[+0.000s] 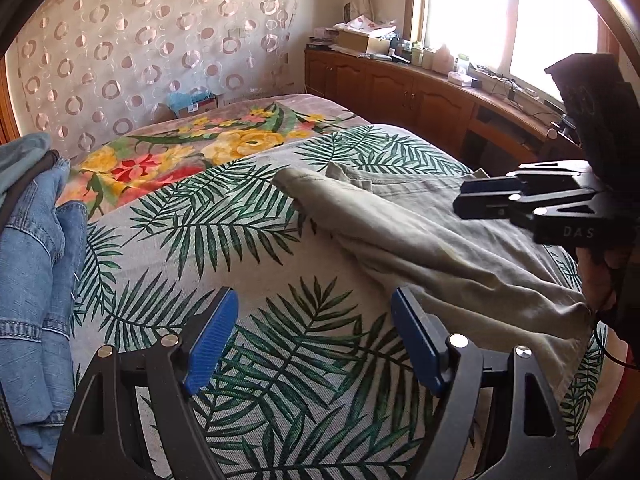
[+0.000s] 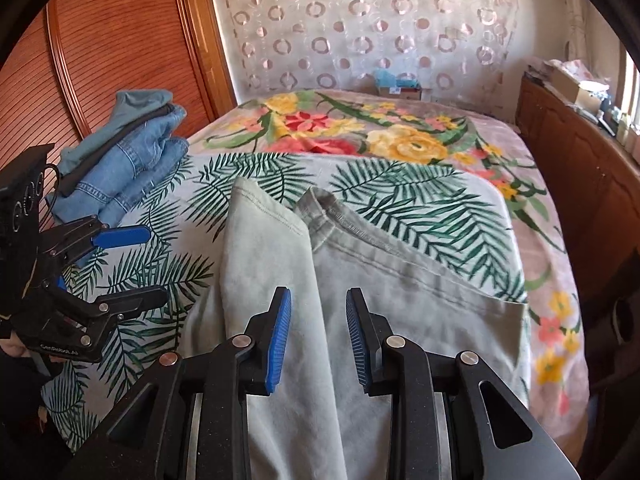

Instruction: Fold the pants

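We see khaki pants [image 2: 360, 300] on bed [image 2: 440, 208], near end cut off. Left tool [image 1: 314, 336] wide, right tool [image 2: 318, 332] narrower, both holding nothing. Box [image 2: 396, 88] far back w/ blue stuff, unclear.

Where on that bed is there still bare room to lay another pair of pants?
The palm-leaf sheet is bare between the grey-green pants and the stack of folded jeans, under the open left claw. The flowered blanket beyond is bare too. The right claw hovers open over the pants. The cabinet top by the window is cluttered.

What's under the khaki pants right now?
The khaki pants lie on the palm-leaf sheet, one leg folded over the other. Anything beneath the fabric is covered.
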Available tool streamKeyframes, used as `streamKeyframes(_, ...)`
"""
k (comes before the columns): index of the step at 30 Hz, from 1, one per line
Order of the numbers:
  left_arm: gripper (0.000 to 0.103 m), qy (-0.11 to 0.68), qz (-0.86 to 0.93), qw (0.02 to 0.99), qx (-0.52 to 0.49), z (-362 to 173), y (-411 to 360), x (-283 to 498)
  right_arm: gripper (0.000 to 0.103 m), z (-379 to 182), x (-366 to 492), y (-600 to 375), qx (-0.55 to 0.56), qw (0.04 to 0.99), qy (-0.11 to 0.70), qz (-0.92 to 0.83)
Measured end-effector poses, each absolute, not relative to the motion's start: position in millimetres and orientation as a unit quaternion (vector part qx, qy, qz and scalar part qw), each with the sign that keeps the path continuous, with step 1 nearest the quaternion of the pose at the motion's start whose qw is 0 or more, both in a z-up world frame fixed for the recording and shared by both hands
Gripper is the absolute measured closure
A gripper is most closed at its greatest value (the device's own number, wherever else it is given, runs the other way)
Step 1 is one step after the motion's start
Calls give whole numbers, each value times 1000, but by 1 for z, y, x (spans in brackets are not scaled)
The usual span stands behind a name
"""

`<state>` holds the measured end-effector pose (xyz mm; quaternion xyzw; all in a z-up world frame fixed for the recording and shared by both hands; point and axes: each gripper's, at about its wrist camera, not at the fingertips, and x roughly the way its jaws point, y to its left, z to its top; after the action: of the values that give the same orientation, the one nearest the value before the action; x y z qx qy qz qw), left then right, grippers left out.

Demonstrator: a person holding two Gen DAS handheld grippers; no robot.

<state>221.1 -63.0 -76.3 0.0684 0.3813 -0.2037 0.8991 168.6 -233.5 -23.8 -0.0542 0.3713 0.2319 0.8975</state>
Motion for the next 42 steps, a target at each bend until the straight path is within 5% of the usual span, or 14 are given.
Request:
streamKeyframes(10,24,377,-220,898,54,-76,-57,217,74,-46,195,-212,-62,873,416,248)
streamKeyframes(13,24,375,-220,899,50,-74,-56,215,96,-46,195,-209,-60,869,417,261)
streamKeyframes(16,24,371,-219,901,49,-71,-52,214,100,-42,191,-208,-58,872,405,268)
streamKeyframes(36,24,370,-177,912,34,-70,-19,204,100,-59,144,-171,-73,852,403,328)
streamKeyframes(42,24,372,-179,910,29,-74,-18,204,92,-35,137,-180,-68,867,380,314)
